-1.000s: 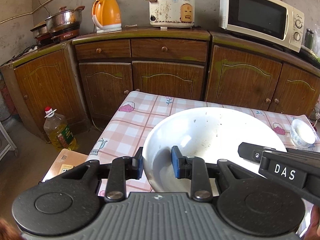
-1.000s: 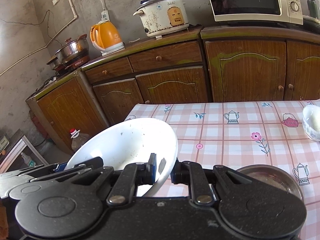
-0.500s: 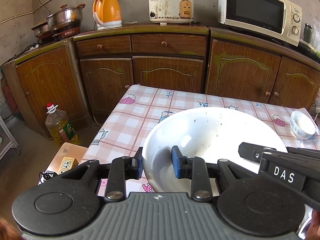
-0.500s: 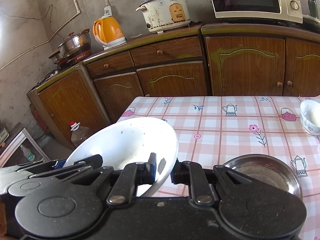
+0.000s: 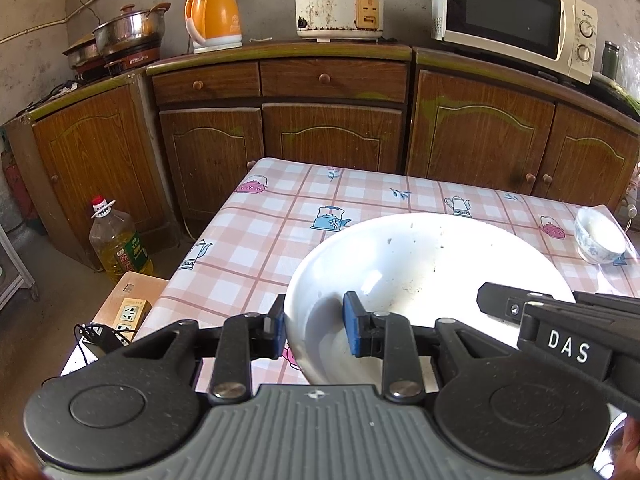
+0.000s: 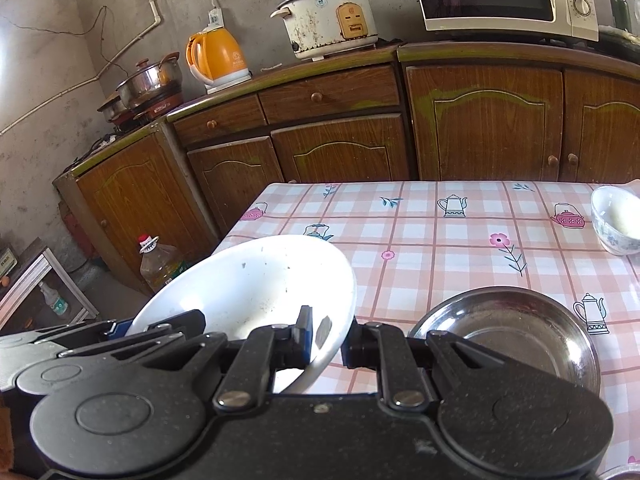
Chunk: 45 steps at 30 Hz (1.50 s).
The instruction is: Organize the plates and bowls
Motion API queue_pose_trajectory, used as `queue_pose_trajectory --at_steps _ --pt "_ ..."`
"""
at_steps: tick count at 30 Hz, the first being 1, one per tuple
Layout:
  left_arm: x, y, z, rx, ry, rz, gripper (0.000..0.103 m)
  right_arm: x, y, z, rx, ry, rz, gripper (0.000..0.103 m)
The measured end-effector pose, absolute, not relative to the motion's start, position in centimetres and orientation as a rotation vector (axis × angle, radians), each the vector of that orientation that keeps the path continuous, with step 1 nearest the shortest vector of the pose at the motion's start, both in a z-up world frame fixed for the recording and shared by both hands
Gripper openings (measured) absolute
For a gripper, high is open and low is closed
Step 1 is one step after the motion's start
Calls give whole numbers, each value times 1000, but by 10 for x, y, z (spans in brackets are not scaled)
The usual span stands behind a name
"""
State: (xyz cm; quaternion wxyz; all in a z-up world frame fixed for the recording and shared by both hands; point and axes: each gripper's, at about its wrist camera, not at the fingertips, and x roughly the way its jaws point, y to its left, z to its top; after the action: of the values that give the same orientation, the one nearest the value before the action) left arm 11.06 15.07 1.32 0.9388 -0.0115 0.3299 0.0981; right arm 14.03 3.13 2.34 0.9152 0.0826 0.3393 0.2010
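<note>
A large white bowl with dark specks hangs above the checked tablecloth, held from both sides. My left gripper is shut on its near-left rim, one blue pad inside and one outside. In the right wrist view the same white bowl is tilted, and my right gripper is shut on its right rim. The right gripper's black body shows at the right of the left wrist view. A steel dish rests on the cloth just right of the bowl. A small patterned bowl stands at the table's far right.
Brown cabinets run behind the table, carrying an orange kettle, a rice cooker, a microwave and steel pots. An oil bottle and a power strip on a low stool sit on the floor at left.
Both grippers have carried the white bowl forward over the table and a little lower. More of the tablecloth and the steel dish has come into view.
</note>
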Motion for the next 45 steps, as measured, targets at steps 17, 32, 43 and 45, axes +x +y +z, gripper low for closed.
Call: queue_pose_trajectory --at_steps 17,32,43,45 --pt "91 151 3 -35 682 214 28 125 31 15 148 707 432 19" --pt "82 153 -9 -49 708 225 28 114 31 2 131 736 446 19" --pt "74 153 -15 -53 719 230 28 109 30 -3 128 749 454 19" --pt "73 152 -17 -51 722 228 28 108 28 -5 131 753 452 19"
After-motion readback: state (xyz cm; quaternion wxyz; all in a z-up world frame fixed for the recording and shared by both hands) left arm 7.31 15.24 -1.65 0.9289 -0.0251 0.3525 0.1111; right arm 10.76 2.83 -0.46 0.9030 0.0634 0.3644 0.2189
